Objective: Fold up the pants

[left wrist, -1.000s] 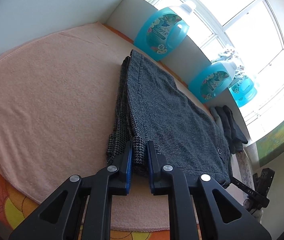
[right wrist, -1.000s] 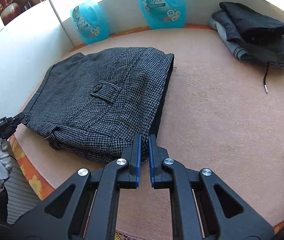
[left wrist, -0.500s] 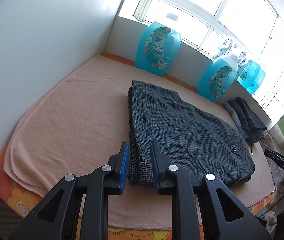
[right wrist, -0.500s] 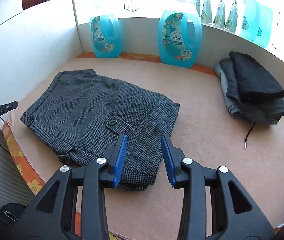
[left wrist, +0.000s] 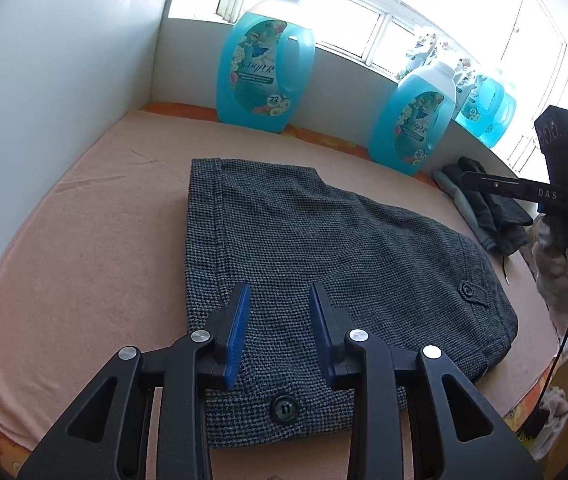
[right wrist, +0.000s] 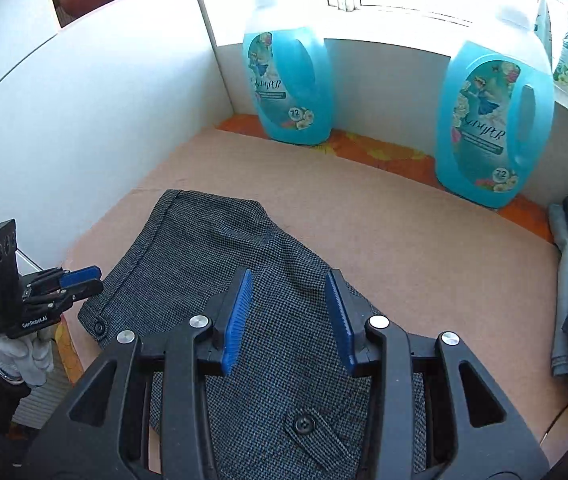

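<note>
1. The folded grey houndstooth pants [left wrist: 324, 264] lie flat on the peach towel [left wrist: 84, 240], filling the middle of both frames
2. The left gripper [left wrist: 280, 316] hovers over the pants at lower centre, its jaws just opened, nothing between the blue pads
3. The right gripper [right wrist: 290, 312] likewise stands parted and empty above the cloth
4. Blue detergent jugs [right wrist: 288, 84] line the back wall, top of frame
5. Dark folded clothes [left wrist: 484, 204] sit stacked at the right edge
</note>
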